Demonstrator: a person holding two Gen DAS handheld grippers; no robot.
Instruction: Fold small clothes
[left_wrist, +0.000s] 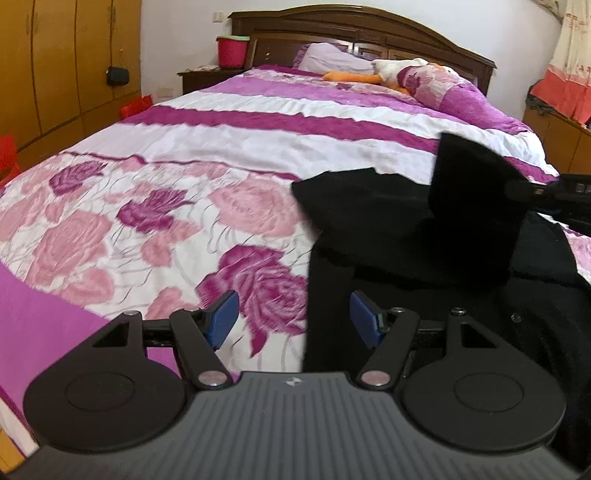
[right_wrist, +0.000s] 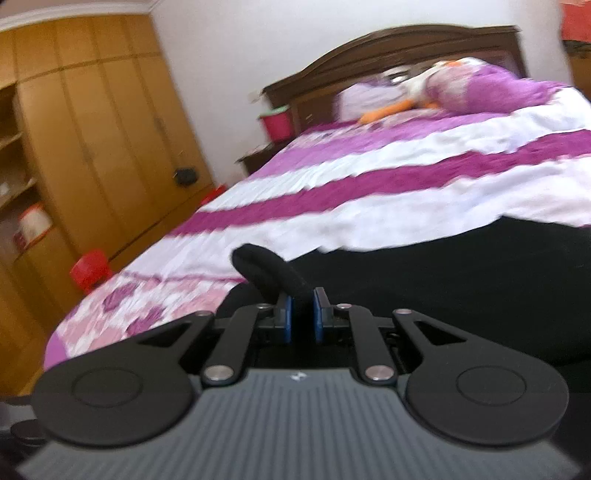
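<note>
Right wrist: right tongs (right_wrist: 303, 314) pinch blurry black garment (right_wrist: 443, 280); left tongs (left_wrist: 295, 317) spread.

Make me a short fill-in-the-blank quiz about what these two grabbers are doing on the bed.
1. The right gripper is shut on a fold of ____ cloth.
2. The left gripper has its jaws ____, with nothing pinched.
3. The black garment lies on a bedspread printed with ____.
4. The bucket beside the headboard is ____.

Missing words: black; open; roses; red
</note>
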